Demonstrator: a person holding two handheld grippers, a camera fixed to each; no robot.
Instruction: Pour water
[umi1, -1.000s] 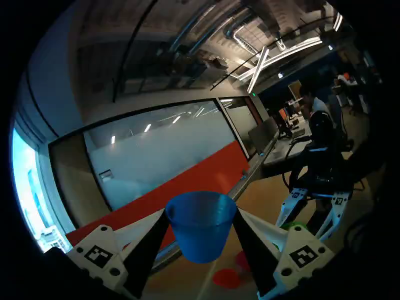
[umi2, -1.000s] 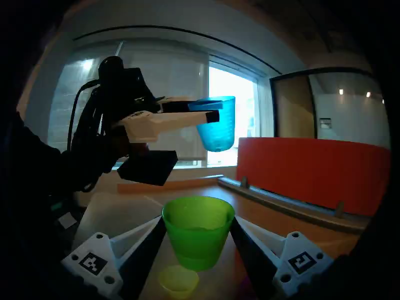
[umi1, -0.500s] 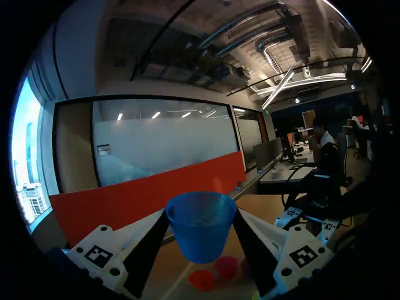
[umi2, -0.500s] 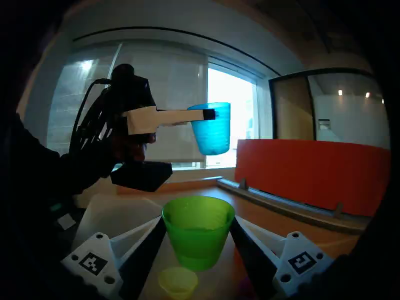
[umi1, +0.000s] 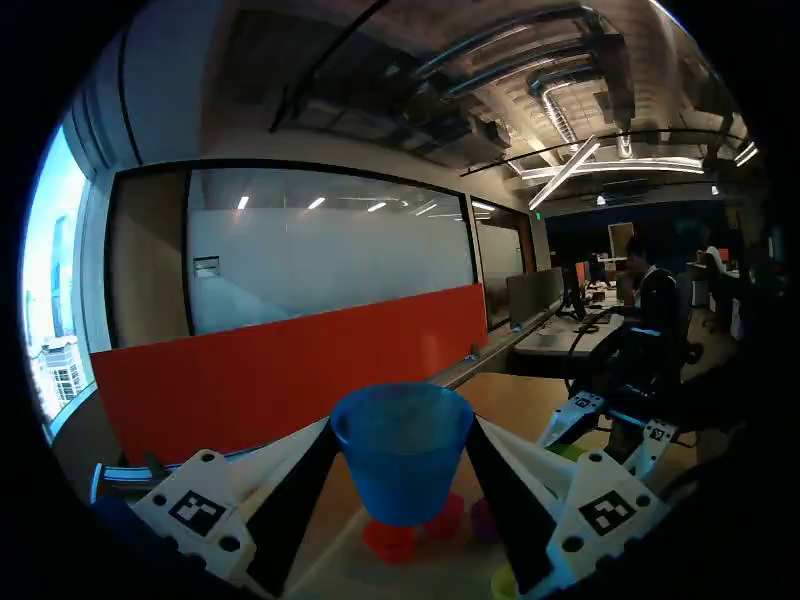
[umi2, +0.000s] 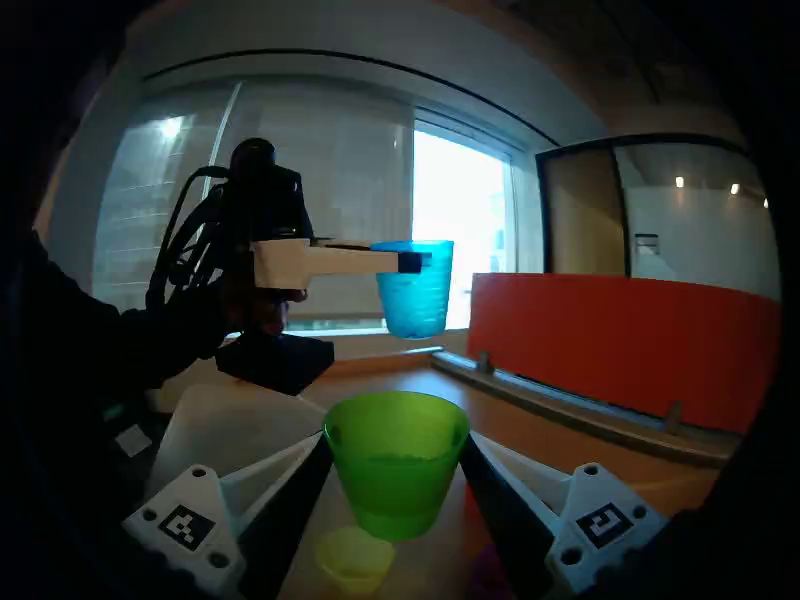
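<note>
R gripper (umi2: 397, 440), fingers clamped on a green cup (umi2: 396, 470): upright, mouth up, long axis vertical, over the wood table (umi2: 560, 440). A small yellow cup (umi2: 353, 560) stands just below it. Both big cups are translucent ribbed plastic, tapering to the base.

L gripper (umi1: 400, 428) grips a blue cup (umi1: 402, 460) the same way, upright, above small red (umi1: 388, 538) and pink (umi1: 447, 515) cups. From the right gripper view the blue cup (umi2: 413, 288) hangs high, near level, with open air between it and the green rim.

Farther off, an orange panel (umi1: 290, 370) w/ a metal rail (umi2: 560, 405) closes the table's far edge. A bright window (umi2: 450, 230) lies beyond.
</note>
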